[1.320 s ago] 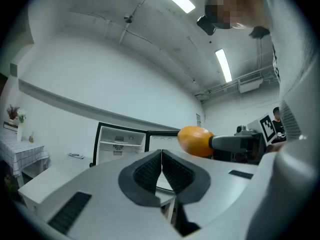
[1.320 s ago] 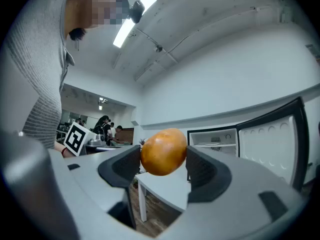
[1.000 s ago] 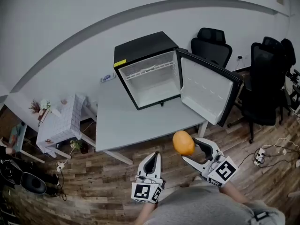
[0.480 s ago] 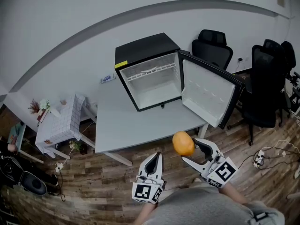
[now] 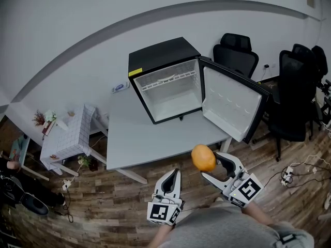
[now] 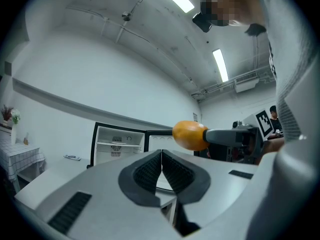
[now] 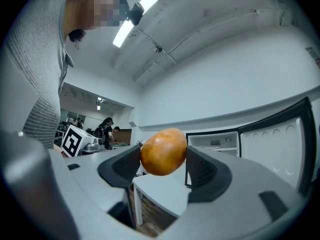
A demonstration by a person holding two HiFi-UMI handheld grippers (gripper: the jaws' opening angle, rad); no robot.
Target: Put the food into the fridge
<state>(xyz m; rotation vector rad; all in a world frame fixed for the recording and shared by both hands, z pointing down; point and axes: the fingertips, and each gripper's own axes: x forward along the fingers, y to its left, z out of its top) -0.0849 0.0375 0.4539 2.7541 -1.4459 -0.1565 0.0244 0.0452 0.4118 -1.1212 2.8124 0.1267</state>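
The right claw [image 7: 161,163] is clamped on a round orange fruit [image 5: 203,158], held in the air just short of the near edge of the grey worktop [image 5: 150,138]. The left claw [image 6: 161,156] is pinched together on nothing. The black mini fridge [image 5: 160,53] stands at the worktop's far side, its white cavity ahead and slightly left of the fruit. Its opened door [image 5: 230,105] is swung out to the right, so the reach likely runs forward along the door's inner face.

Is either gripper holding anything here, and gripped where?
The right gripper holds an orange-coloured fruit, jaws pressing its two opposite sides. The left gripper is shut and empty.
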